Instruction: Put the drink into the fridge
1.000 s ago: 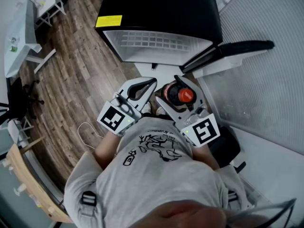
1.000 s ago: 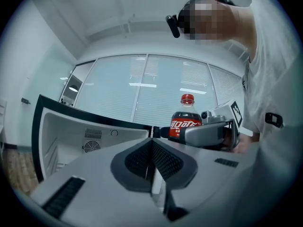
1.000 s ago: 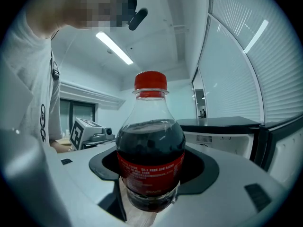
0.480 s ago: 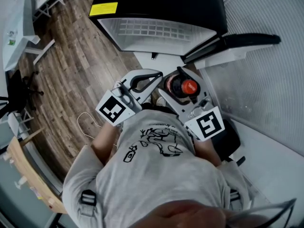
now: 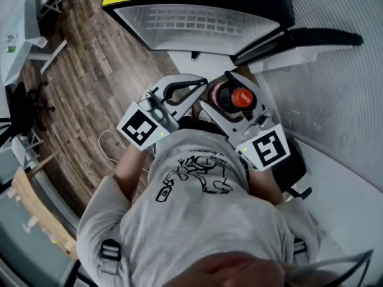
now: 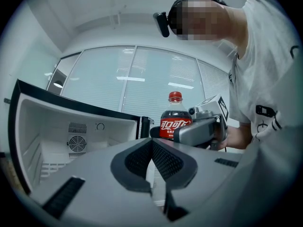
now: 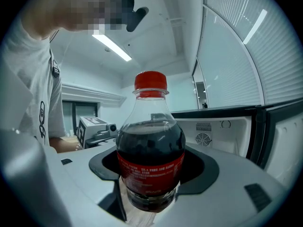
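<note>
We find the right tool point(image 5: 220, 94) clenched on the red-capped clear plastic cola bottle point(image 7: 150, 160), kept upright, we judge, to go in standing; the open black fridge with white interior point(image 5: 197, 23) lies ahead of its jaws; the left tool point(image 6: 152, 150) hangs alongside, pinched together on nothing.

R gripper point(image 7: 152, 170) clamped on a cola bottle point(image 7: 150, 150), upright btwn its jaws. Red cap point(image 7: 150, 81), red label, dark drink up to the shoulder. Far right: fridge point(image 7: 222, 131), open, white inside w/ a fan vent. Left: L gripper point(image 7: 97, 129) w/ marker cube, beside a person's grey shirt point(image 7: 33, 93).
</note>
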Demonstrator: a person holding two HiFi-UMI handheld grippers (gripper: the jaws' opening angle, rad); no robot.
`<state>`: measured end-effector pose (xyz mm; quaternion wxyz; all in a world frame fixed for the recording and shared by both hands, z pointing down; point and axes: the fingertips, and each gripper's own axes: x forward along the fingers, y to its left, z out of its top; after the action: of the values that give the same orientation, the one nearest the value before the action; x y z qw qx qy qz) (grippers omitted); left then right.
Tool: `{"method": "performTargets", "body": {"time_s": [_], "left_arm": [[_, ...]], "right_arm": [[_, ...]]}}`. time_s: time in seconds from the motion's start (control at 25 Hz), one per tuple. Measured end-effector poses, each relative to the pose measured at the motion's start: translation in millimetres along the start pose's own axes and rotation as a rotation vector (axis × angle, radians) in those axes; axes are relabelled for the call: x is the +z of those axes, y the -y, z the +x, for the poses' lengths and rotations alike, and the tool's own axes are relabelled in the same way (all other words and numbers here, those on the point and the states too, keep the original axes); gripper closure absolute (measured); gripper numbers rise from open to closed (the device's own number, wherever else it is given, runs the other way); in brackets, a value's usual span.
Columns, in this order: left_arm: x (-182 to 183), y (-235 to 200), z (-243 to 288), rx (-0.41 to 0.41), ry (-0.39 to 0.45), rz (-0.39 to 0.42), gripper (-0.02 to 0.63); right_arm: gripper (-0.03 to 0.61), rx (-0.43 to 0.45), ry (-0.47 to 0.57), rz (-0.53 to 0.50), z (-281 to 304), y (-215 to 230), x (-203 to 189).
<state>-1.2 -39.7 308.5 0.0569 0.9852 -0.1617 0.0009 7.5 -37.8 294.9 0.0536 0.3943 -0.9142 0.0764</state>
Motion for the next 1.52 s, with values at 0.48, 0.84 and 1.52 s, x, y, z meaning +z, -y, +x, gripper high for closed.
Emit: {"method": "performTargets", "body": {"time_s": [0.48, 0.84, 1.52], "left_arm": [[-15.1, -12.3, 9.8, -0.024, -0.022, 0.016, 0.612], [-32.0, -28.1, 19.1, -0.027, -0.046, -0.001, 0.612], [-57.9, -52.2, 32.1, 0.024, -0.050, 0.028, 0.612]], "right_arm": [[0.255, 0.011, -0.018, -0.001, 9.9, 14.1, -13.0], [0.255, 0.008, -0.028, 0.025, 21.8, 29.6, -29.6], [0.255, -0.008, -0.044, -0.052, 38.8, 50.0, -52.9]]}}
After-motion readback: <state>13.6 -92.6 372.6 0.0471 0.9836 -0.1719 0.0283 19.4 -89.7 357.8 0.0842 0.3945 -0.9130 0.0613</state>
